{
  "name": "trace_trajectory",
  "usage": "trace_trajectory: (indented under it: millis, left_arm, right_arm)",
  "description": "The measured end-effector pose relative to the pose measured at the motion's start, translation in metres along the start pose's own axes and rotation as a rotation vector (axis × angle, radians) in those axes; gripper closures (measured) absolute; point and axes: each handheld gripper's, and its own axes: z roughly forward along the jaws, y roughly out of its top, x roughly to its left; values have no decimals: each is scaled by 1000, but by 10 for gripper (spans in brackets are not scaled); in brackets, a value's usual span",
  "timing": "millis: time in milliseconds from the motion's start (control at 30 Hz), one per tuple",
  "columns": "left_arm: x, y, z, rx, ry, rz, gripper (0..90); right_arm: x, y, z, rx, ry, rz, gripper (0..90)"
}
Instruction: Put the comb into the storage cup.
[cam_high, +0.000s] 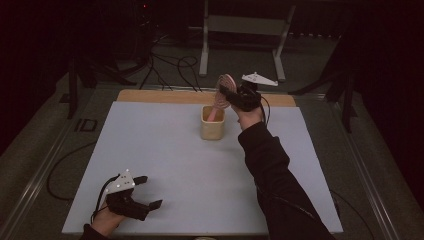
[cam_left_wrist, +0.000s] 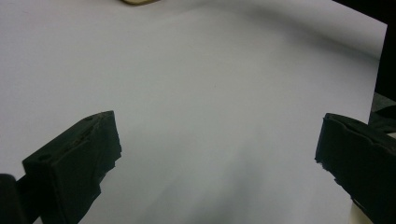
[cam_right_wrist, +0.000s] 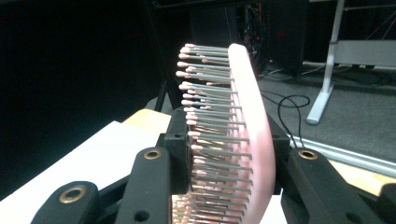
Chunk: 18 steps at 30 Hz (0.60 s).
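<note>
Pink plastic marks the brush (cam_high: 222, 95) in the high view, where the right gripper (cam_high: 231, 96) clamps its head from the side, above a cream cup (cam_high: 212, 125) standing at the far middle of the white table (cam_high: 200, 180). The brush's handle end dips into the cup's mouth while the head rises tilted above the rim. The right forearm, in a dark sleeve (cam_high: 272, 175), reaches up from the bottom edge towards the far side of the table, the hand raised above the board and the gripper pointing left at the brush. The left gripper (cam_high: 150, 192) sits low at the near left corner of the table, its jaws spread wide apart with nothing between them, the hand resting near the table's edge, well apart from the cup. In the left gripper view, the two black jaws stand far apart at the bottom corners over bare white table (cam_left_wrist: 210, 102), holding nothing; a sliver of the cup (cam_left_wrist: 137, 2) peeks in at the top edge. In the right gripper view, the right gripper (cam_right_wrist: 231, 158) is closed on the brush (cam_right_wrist: 254, 121): one jaw presses into the grey, pink-tipped bristles, the other sits against the smooth pink back. The brush head stands nearly upright between them, leaning a little, with the table's wooden far edge (cam_right_wrist: 144, 119) and the dark floor beyond.
</note>
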Motion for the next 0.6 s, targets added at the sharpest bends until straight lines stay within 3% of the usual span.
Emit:
trace_trajectory:
  millis: [600]
  left_arm:
    - [0,0,0,0,-3,1,6]
  right_arm:
    - [-6,-28,14,42,-1,53,649]
